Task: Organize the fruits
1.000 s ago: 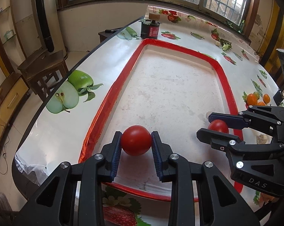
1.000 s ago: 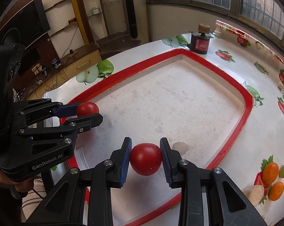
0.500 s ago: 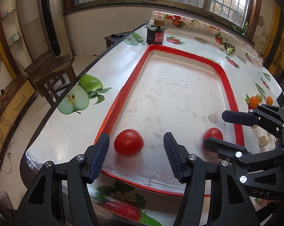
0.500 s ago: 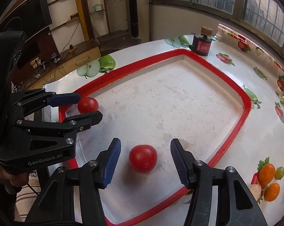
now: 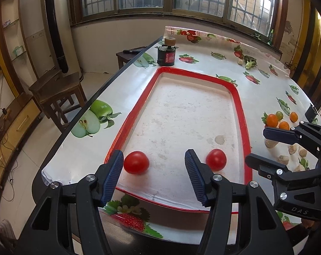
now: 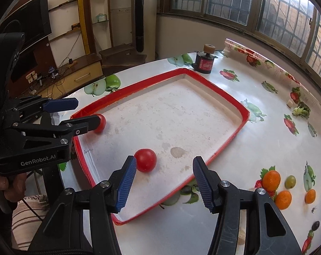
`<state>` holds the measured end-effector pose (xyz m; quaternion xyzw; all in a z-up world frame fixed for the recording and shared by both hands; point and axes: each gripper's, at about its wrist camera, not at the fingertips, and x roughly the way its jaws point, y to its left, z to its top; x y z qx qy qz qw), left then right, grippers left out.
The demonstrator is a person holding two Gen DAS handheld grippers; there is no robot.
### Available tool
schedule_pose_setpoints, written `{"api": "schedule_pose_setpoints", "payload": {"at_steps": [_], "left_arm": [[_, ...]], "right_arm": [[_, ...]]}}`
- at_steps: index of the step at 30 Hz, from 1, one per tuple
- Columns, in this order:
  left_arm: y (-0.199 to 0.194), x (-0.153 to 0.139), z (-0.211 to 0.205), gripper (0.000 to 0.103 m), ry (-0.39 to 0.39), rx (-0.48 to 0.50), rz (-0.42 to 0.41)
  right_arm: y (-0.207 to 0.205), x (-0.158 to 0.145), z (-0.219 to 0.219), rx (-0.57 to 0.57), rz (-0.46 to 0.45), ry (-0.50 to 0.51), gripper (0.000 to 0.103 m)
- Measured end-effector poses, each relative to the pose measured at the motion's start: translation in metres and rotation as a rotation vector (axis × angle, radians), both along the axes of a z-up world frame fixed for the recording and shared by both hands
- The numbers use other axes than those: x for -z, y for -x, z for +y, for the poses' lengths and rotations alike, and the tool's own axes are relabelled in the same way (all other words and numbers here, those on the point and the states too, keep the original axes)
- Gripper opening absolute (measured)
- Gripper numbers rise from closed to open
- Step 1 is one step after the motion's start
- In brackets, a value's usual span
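Tomatoes (image 5: 136,165) (image 5: 216,159) both set down inside red tray (image 5: 241,108), along its near edge, apart so neither rolls into other. My left tongs (image 5: 154,173) and right tongs (image 6: 164,179) released, jaws just opened, nothing between pads.

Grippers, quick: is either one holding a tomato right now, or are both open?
Left gripper: open, holding nothing; a tomato lies in the tray.
Right gripper: open, holding nothing; the other tomato lies loose.

We opened the left gripper (image 5: 154,175) and right gripper (image 6: 164,183), leaving each round red tomato (image 5: 136,162) (image 6: 145,159) on the red-rimmed white tray (image 5: 239,104) (both grippers lifted back).
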<state>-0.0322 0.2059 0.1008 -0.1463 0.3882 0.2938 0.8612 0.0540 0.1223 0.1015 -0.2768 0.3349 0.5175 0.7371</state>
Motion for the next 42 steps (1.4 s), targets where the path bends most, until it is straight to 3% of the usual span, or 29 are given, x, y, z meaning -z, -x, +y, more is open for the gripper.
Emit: {"api": "schedule_pose_setpoints", "payload": {"at_steps": [11, 16, 31, 42], "left_arm": [[-0.017, -0.017, -0.05, 0.059, -0.03, 0.091, -0.014], [-0.027, -0.023, -0.083, 0.074, -0.075, 0.126, -0.014], [-0.065, -0.023, -0.158, 0.074, -0.142, 0.234, 0.021], [-0.079, -0.016, -0.187, 0.074, -0.152, 0.298, 0.054]], "right_arm": [[-0.018, -0.021, -0.066, 0.142, -0.041, -0.019, 0.062], [-0.029, -0.023, -0.105, 0.2, -0.028, -0.041, 0.063], [-0.074, -0.005, -0.211, 0.46, -0.012, -0.012, 0.064], [-0.081, -0.003, -0.254, 0.541, -0.02, -0.008, 0.067]]}}
